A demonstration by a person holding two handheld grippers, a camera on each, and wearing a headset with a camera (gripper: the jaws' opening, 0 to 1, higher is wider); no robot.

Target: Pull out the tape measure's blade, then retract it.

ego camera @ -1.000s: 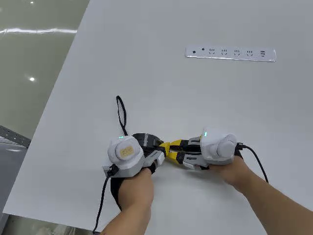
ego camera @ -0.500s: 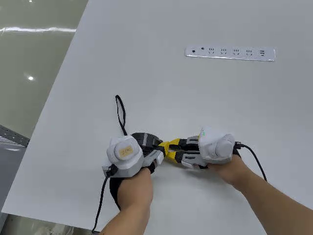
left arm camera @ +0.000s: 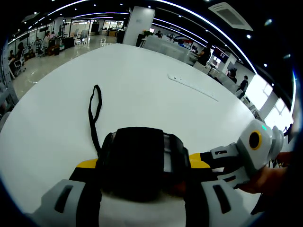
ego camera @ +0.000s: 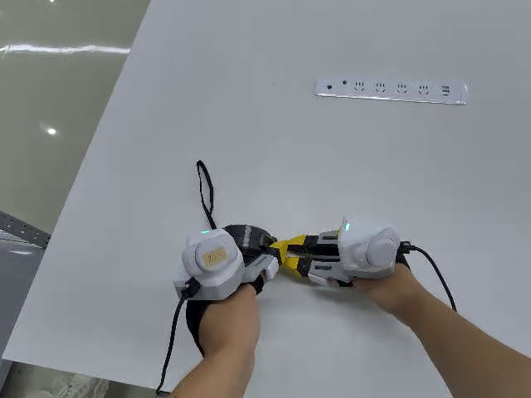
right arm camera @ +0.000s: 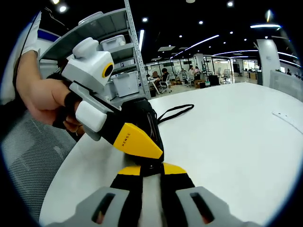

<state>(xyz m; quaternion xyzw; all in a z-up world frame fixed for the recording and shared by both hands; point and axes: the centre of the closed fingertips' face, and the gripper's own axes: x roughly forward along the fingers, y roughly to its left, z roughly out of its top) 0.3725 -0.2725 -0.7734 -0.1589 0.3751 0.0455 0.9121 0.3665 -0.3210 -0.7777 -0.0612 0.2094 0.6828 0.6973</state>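
Head view, L to R: black wrist strap (ego camera: 204,189) lay looped on the white bench (ego camera: 348,166) and ran to the tape measure (ego camera: 246,237), which sat near the bench front edge. L gripper (ego camera: 264,254) jaws were clenched on the tape measure case, one jaw per side. R gripper (ego camera: 292,256) faced it, tips touching the case front. Its jaws were drawn approx. closed; whether they pinched anything could not be told. Power strip (ego camera: 390,89) lay well apart, far R.
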